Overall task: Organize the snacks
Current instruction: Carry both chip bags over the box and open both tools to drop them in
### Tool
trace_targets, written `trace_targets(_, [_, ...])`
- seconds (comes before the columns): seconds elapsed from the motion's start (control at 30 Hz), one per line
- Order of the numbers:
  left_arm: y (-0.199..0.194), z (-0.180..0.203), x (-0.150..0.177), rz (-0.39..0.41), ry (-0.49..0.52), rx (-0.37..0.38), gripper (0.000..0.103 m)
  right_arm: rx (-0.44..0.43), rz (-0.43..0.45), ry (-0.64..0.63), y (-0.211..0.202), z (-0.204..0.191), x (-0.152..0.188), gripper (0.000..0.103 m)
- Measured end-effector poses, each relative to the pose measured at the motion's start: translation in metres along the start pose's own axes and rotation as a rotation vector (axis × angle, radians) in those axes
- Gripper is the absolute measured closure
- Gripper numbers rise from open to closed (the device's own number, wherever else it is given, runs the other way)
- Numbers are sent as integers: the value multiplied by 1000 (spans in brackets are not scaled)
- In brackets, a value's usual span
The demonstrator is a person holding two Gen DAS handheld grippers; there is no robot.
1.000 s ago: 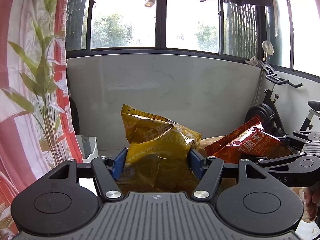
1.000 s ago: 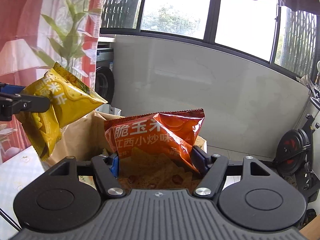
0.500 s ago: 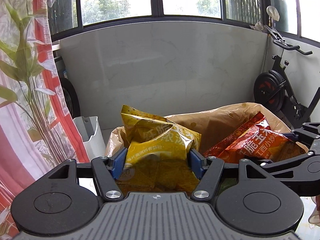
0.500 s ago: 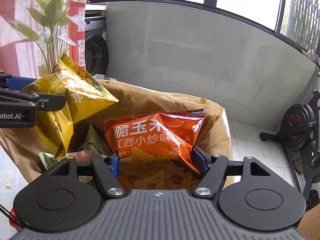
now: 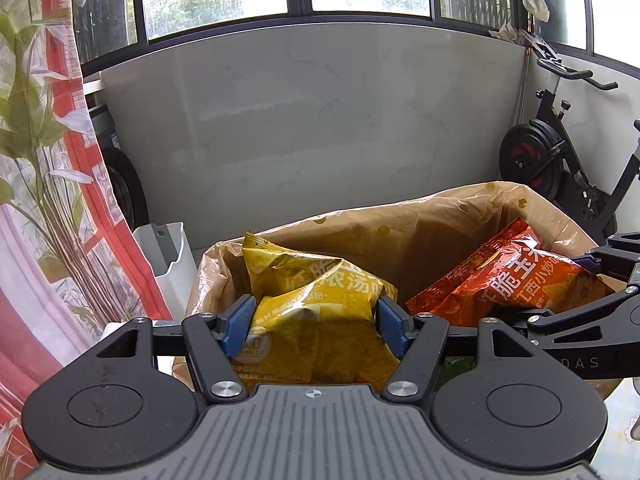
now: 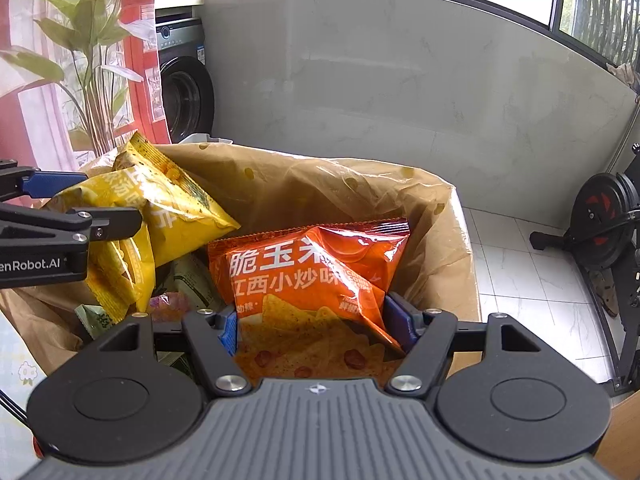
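My left gripper (image 5: 316,326) is shut on a yellow chip bag (image 5: 316,304) and holds it over the open mouth of a brown bag-lined box (image 5: 400,236). My right gripper (image 6: 316,322) is shut on an orange-red chip bag (image 6: 312,276) and holds it inside the mouth of the same box (image 6: 320,188). The orange-red bag also shows at the right in the left wrist view (image 5: 508,276). The yellow bag (image 6: 160,208) and left gripper (image 6: 60,216) show at the left in the right wrist view. Several small snack packets (image 6: 188,280) lie deep in the box.
A white bin (image 5: 168,256) stands left of the box by a red floral curtain (image 5: 48,200). A washing machine (image 6: 184,92) is behind it. An exercise bike (image 6: 608,220) stands on the tiled floor to the right. A grey wall is behind.
Both grippers have tilted downward and lowered with their bags toward the brown box; the box mouth and the packets inside have come into view.
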State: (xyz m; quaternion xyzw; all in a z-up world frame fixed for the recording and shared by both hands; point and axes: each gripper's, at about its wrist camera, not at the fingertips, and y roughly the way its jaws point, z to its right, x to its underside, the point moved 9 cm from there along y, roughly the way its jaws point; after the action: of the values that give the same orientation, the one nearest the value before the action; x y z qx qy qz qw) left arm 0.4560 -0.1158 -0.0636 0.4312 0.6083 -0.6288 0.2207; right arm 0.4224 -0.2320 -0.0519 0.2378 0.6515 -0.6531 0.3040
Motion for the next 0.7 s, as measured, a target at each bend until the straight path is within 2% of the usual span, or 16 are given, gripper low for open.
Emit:
trace_targets(0.1, [1,1,-1,1,-3,21,34,2,-5,-12,2,-1,0,31])
trace_targets(0.2, [1,2,-2,0,-16,52,23,2,-15,-7,4,0,0,30])
trace_targets(0.3, [-5,1,-5,18,-18,64,20,-3,-35,-21,4,-3,-1,28])
trace_targets(0.47, [-23,-7,-6,30,-54,72,16,-6,-34,7,-3,-5,-2,18])
trace_targets(0.7, [-52,-23,0,44,-100,62,12,-33,-23,67,-21,-5,-1,11])
